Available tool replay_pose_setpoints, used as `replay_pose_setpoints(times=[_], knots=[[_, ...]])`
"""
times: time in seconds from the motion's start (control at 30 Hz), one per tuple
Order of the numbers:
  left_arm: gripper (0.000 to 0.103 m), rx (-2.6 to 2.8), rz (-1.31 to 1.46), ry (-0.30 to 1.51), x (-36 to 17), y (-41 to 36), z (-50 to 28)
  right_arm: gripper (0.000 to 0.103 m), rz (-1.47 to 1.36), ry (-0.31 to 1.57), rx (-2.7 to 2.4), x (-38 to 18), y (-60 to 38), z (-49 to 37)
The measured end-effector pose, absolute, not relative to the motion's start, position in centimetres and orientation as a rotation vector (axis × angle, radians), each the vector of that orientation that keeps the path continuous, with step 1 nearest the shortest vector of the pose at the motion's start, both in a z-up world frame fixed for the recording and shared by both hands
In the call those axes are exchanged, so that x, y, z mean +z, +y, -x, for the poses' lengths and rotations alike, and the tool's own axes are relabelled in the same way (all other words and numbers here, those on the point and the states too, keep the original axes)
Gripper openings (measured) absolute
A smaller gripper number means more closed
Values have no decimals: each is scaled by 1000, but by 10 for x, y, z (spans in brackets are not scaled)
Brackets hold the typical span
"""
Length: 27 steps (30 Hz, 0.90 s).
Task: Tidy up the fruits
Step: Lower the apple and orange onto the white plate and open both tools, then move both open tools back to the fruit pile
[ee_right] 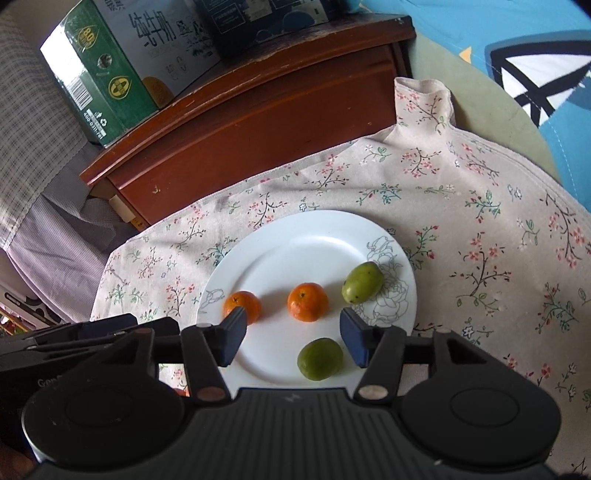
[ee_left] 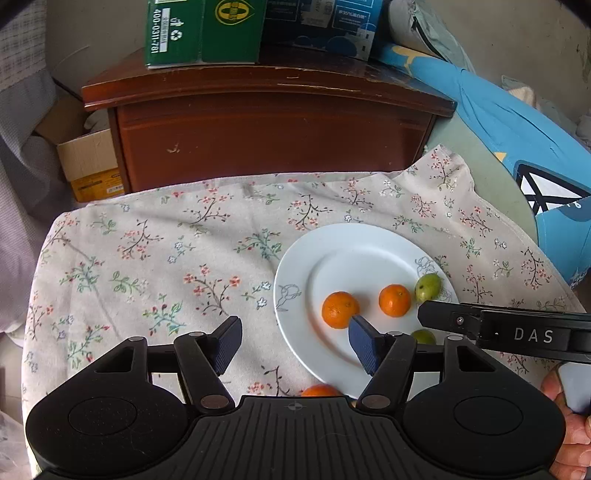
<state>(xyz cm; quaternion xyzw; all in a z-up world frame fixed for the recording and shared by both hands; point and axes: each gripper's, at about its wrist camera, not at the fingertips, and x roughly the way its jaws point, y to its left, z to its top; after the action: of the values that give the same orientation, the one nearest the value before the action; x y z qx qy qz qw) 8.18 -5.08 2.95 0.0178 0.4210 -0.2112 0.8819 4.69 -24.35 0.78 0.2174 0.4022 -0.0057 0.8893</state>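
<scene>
A white plate [ee_left: 295,266] [ee_right: 280,251] lies on the floral cloth. On it are two oranges [ee_left: 340,309] [ee_left: 394,300], shown in the right wrist view too [ee_right: 243,304] [ee_right: 307,301], and two green fruits [ee_right: 362,282] [ee_right: 319,358]. A third orange [ee_left: 320,390] lies off the plate, just under my left gripper's body. My left gripper [ee_left: 295,343] is open and empty above the plate's left edge. My right gripper [ee_right: 293,341] is open and empty above the plate, with the near green fruit between its fingers.
A dark wooden cabinet [ee_left: 273,140] stands behind the cloth, with green and blue cartons [ee_left: 203,33] on top. A cardboard box [ee_left: 92,166] sits at the left. Blue bedding [ee_left: 517,140] lies at the right. The floral cloth [ee_left: 147,258] spreads left of the plate.
</scene>
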Motion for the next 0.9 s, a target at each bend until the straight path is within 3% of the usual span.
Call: replay_pose_setpoints(times=[0.1,0.17,0.23,0.7,0.77,0.9], knots=[[65,-430,-10,887,28,-40,-71,57,-427,842,23,8,-238,-39],[74,-425,-8,889,26,-35,-64,57,-405,844,44,9,-232,-33],[77,-408,-14,884,25,-31,-58,57,-378,846,64,10,-227,-28],[78,-396,-31,943,12,-12,-27,57,-289,904,199,1,-202,11],[85,-374,-50,940,11,-11,-26,57,-270,922,220,-3,-197,14],[86,-383,-61,951,9,-5,-24,54,-232,948,262,-10,-188,21]])
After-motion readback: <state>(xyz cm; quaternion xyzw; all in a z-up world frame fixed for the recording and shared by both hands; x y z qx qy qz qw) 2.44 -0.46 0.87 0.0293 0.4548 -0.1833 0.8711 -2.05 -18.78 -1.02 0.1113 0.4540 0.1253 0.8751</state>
